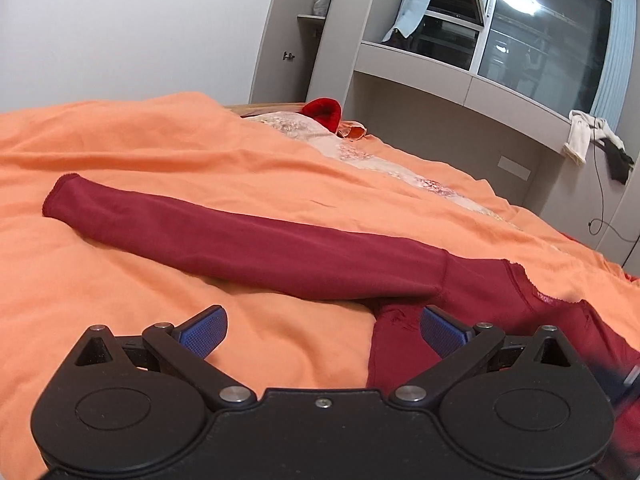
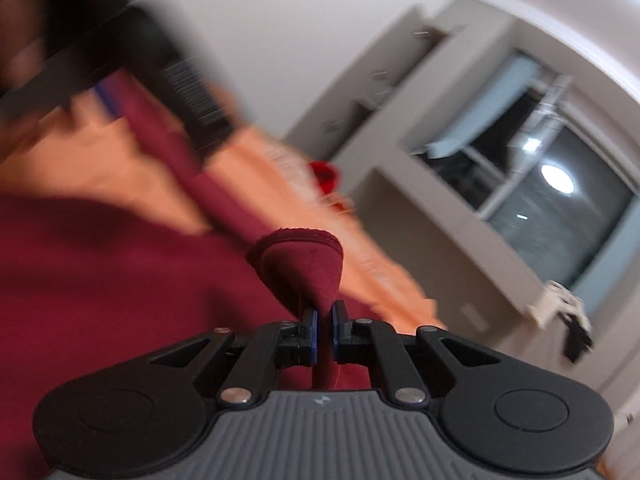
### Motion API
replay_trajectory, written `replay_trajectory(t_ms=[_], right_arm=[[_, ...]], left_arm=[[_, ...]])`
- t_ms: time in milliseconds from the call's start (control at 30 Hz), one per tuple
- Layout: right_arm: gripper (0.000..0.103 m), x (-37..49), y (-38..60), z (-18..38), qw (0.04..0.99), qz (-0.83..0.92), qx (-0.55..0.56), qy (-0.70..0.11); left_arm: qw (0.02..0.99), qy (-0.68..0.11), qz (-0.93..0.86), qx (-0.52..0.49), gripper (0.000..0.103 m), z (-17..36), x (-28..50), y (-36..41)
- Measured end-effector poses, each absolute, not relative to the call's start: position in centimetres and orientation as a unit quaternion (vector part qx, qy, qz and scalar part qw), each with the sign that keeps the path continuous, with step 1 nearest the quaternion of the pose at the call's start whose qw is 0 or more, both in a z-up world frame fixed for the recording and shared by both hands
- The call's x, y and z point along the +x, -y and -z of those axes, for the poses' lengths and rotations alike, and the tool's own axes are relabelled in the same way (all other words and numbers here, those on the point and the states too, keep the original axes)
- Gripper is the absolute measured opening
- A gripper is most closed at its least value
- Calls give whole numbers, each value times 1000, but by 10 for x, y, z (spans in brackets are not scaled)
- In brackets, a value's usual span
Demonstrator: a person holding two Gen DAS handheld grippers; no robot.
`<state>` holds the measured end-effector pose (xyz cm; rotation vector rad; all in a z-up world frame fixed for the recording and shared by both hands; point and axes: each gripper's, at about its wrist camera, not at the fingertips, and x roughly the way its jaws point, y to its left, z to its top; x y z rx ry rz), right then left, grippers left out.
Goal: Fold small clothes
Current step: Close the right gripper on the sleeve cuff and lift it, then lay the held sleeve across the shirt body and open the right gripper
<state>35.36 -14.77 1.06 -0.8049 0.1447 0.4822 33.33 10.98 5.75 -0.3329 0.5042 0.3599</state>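
Here the dark red long-sleeved top [image 1: 248,240] is lying spread on the orange bedcover [image 1: 120,148], one sleeve [image 1: 192,232] stretched flat across the bed toward its cuff at the left, the body of the garment bunched at the lower right under the tongs' view. A small tag is showing at the neckline [image 1: 544,298], but its writing is too small to read; no other lettering is legible, and a small emblem on the grey housing in the right wrist view cannot be made out. The left tongs [image 1: 324,330] are standing wide open just above the cloth, the blue pads [image 1: 204,330] well apart, the right-hand pad hanging over the red fabric near the armpit and the left-hand one over bare orange cover; neither is pinching anything. The right tongs [image 2: 324,320] are clamped tight on the other sleeve's cuff [image 2: 300,260], the fabric rising from between the blue pads in a cone with its stitched hem flaring open at the top. That view is blurred and tilted, with the red garment filling its lower left. Beyond the top, a bright red item [image 1: 322,112] is sitting at the far end of the bed beside a pale patterned fabric [image 1: 320,136], and a window [image 1: 540,28] with light blue curtains is standing behind.
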Motion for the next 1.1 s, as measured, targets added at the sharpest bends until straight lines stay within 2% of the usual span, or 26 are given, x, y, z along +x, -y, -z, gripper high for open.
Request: replay_trajectory(t_ms=[67,167,233,300,367,433,533,700,767,800,833,900,1100], right_arm=[[8,346,142,3,874,-252,-406,-84],[19,334,147,9,859,-282,-416,-98],[40,326,155,5,854,-302,-410,-107],[53,319,167,-1,859,-308,-393,-116],[62,314,183,-9,870,-304,-366,-127],[76,310,208,-16,887,-286,-335,-136],[84,314,246,-23,913,-226,-310,-142],[83,342,315,-21,942,-74,-267,-188],[78,356,335,-15,943,-35,-257,-210],[69,364,342,-11,939,-25,-262,-221],[56,370,347,-6,933,-16,-275,-233],[45,379,352,5,922,-3,-299,-244],[43,381,342,31,900,-22,-371,-229]], left_arm=[[939,-246,-171,-171,102,-57,333,-111],[939,-248,-155,-181,102,-55,335,-111],[941,-251,-137,-181,102,-53,337,-108],[944,-253,-120,-176,102,-51,339,-102],[947,-256,-99,-168,102,-48,342,-94],[950,-261,-74,-153,102,-44,348,-83],[951,-281,-60,-115,102,-34,358,-63],[934,-342,-93,-47,102,-16,369,-42],[934,-342,-93,-52,102,-16,367,-43],[934,-342,-93,-55,102,-17,367,-44],[934,-341,-92,-57,102,-17,366,-45],[934,-341,-92,-56,102,-16,365,-45],[937,-335,-86,-56,102,-16,363,-46]])
